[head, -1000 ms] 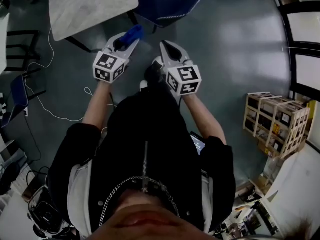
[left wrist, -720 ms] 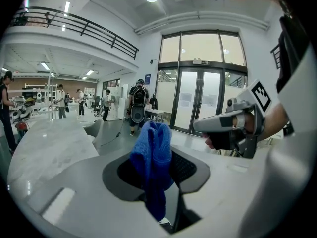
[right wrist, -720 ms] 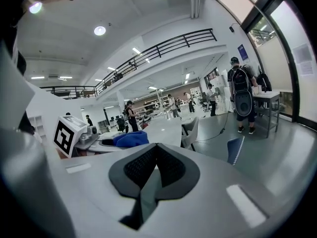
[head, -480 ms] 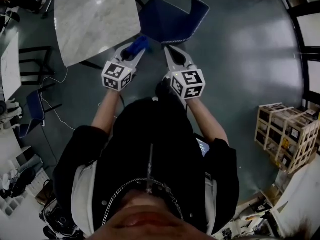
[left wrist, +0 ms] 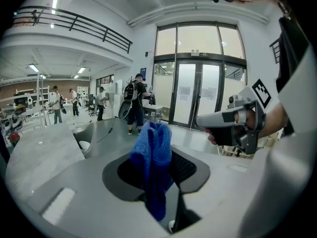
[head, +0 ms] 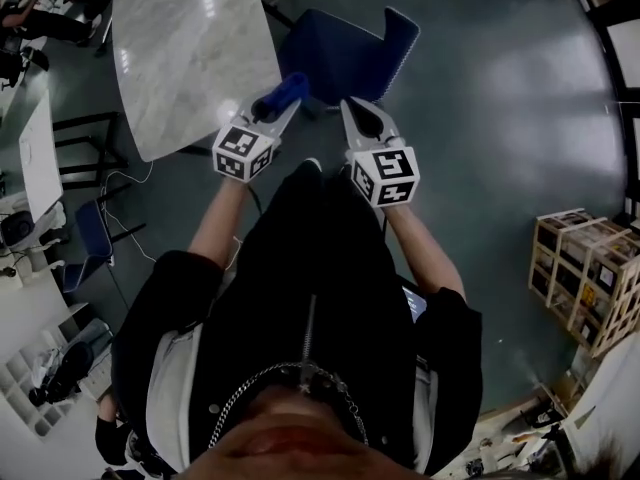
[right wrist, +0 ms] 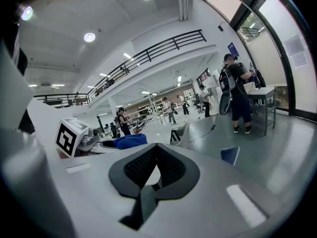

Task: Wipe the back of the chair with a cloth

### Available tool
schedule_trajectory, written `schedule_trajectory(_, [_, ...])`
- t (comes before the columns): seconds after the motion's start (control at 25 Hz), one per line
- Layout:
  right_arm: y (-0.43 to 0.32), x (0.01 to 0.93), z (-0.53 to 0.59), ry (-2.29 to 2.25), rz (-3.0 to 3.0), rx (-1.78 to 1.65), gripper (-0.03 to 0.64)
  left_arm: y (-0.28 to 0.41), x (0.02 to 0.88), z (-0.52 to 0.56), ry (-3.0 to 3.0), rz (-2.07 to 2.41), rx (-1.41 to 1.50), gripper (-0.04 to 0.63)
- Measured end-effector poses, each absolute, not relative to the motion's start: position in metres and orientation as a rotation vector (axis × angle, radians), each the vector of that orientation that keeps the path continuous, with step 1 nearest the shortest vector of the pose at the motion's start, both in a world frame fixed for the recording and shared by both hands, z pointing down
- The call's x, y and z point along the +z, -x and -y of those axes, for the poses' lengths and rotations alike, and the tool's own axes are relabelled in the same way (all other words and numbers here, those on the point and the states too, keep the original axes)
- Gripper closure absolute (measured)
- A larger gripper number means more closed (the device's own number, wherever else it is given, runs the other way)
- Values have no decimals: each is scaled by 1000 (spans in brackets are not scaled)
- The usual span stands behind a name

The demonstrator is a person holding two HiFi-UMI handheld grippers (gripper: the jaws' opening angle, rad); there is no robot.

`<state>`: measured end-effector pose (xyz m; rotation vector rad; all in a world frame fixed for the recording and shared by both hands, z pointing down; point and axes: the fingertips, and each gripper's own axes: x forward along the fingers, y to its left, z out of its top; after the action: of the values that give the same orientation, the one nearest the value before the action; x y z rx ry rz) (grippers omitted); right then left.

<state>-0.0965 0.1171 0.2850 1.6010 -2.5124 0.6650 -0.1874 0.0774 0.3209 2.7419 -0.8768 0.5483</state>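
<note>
Now the left gripper [head: 272, 106] clamps the blue cloth [left wrist: 153, 152]; the right gripper [head: 352, 108] is pinched together, empty; blue chair [head: 345, 53] at twelve o'clock.

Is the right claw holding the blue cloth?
No, the right claw is empty, jaws together; the blue cloth is pinched in the left claw.

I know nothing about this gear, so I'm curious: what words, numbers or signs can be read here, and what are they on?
Nothing can be read with certainty.
Blue wall sign: too small to read.
Window notice: blurred.
Yellow crate labels: too small.
Cube on the left gripper, cube on the right gripper: square patterns, not words.
</note>
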Motion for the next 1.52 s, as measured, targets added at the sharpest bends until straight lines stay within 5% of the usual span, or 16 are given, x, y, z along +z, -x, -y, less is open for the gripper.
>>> schedule_trajectory(1.52, [-55,363,15,-2181,1876,842,615,-41,450,117,-2976,-40,707,471])
